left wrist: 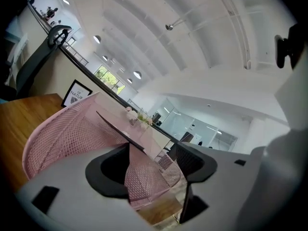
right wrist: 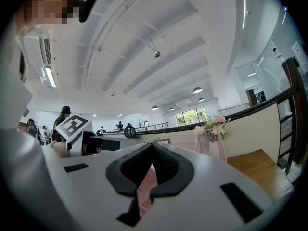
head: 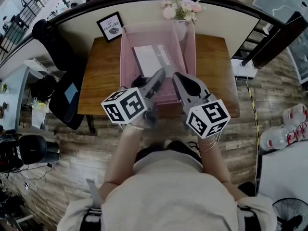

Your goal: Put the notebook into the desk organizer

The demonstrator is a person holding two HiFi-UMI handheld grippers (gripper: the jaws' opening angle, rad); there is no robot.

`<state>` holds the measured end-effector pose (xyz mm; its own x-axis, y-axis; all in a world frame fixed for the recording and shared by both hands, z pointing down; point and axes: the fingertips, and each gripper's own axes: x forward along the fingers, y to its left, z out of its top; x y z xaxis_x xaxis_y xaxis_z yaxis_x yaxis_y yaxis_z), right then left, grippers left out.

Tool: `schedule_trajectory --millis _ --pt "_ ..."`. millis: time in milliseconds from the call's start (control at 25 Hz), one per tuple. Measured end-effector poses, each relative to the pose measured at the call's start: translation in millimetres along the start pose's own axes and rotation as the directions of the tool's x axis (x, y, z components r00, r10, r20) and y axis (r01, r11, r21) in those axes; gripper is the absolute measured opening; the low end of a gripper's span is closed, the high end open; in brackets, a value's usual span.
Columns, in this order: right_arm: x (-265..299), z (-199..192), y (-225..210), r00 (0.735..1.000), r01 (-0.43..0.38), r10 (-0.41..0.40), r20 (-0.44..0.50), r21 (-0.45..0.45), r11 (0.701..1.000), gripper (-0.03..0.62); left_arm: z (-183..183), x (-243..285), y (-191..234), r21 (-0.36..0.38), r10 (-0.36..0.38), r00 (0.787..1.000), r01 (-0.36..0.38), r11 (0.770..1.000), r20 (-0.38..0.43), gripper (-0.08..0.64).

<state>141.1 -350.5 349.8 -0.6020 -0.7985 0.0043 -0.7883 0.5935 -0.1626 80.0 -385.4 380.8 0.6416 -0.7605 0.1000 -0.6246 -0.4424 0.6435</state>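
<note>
**Spotter:** Where's the notebook?

**Me:** I see the notebook (head: pixel 147 59) lying flat inside the pink mesh organizer (head: pixel 124 61), left of its middle. The organizer stands on the wooden desk (head: pixel 98 85).

**Spotter:** And your 2 grippers?

**Me:** Both are at the near wall. My left gripper (left wrist: pixel 153 150) has its jaws apart. They straddle the mesh wall and the pads don't press on it. My right gripper (right wrist: pixel 152 147) has its jaws together with pink mesh showing in the slot between them. I read that as a pinch on the wall, though the view is tight and I may be wrong.

**Spotter:** So which step is this?

**Me:** I judge the placing done and the release half made. Next I'd spread the right jaws, then draw both grippers back toward me, clear of the rim. It should go gently, because light mesh like that could drag or tip if a jaw snags.
</note>
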Motion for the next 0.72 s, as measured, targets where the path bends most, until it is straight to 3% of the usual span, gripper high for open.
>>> schedule_trajectory --millis 200,360,600,720 --pt "3 -3 4 1.0 -0.01 0.009 -0.013 -0.008 1.0 0.012 -3 -2 -2 0.034 0.001 1.0 0.0 0.999 -0.014 0.4" --pt "3 -2 4 1.0 -0.011 0.011 -0.007 -0.005 1.0 0.012 -8 -3 -4 0.135 0.025 0.998 -0.017 0.991 -0.062 0.449" --pt "4 -1 3 1.0 -0.011 0.011 -0.002 0.002 1.0 0.012 -16 -6 -2 0.303 0.078 0.982 -0.022 0.953 -0.174 0.469" --pt "4 -3 4 1.0 -0.015 0.015 -0.008 0.004 1.0 0.012 -21 -6 -1 0.41 0.124 0.967 -0.022 0.912 -0.223 0.469"
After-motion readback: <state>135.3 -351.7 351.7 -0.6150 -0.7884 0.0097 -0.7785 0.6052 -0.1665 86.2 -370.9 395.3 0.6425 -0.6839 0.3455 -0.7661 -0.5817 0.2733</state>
